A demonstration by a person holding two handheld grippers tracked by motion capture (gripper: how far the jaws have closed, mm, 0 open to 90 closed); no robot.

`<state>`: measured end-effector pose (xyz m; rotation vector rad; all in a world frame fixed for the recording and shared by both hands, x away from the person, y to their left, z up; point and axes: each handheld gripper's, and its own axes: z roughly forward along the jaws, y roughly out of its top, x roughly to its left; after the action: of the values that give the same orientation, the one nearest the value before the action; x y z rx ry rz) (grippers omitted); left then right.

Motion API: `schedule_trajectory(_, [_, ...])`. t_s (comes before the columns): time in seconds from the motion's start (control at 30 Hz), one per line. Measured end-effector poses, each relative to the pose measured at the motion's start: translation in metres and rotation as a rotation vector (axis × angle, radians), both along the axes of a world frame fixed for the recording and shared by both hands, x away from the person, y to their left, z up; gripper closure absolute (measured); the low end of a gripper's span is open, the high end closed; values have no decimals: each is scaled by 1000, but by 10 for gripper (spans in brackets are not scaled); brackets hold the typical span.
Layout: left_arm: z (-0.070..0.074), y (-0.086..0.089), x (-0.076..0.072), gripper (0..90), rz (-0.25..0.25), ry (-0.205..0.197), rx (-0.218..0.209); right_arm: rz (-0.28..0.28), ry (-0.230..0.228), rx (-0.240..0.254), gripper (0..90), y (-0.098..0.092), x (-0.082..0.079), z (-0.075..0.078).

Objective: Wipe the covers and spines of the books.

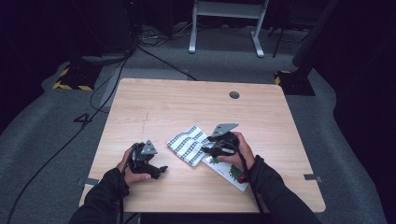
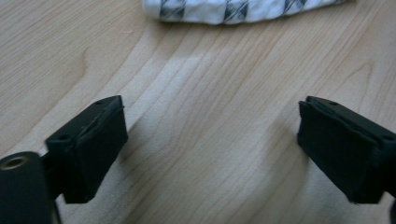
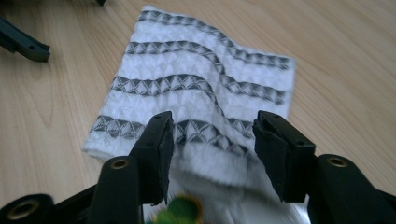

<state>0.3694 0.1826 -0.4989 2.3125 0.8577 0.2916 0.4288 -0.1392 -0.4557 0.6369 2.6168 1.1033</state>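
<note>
Right claw [image 3: 212, 154] half-open over folded striped cloth [image 3: 196, 93], pads clear; left claw [image 2: 212, 149] wide, empty.

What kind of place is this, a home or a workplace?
Probably a lab or recording studio, not a home. A bare wooden table stands on grey carpet, cables trail across the floor, and black-and-yellow hazard tape marks a stand's base in the dark surroundings.
</note>
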Motion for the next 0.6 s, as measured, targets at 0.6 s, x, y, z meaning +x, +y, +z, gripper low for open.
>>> schedule_trajectory(0.6, [28,-78,0,238,-194,-96,-13,-40,139,-138,459,-171,-72,-3])
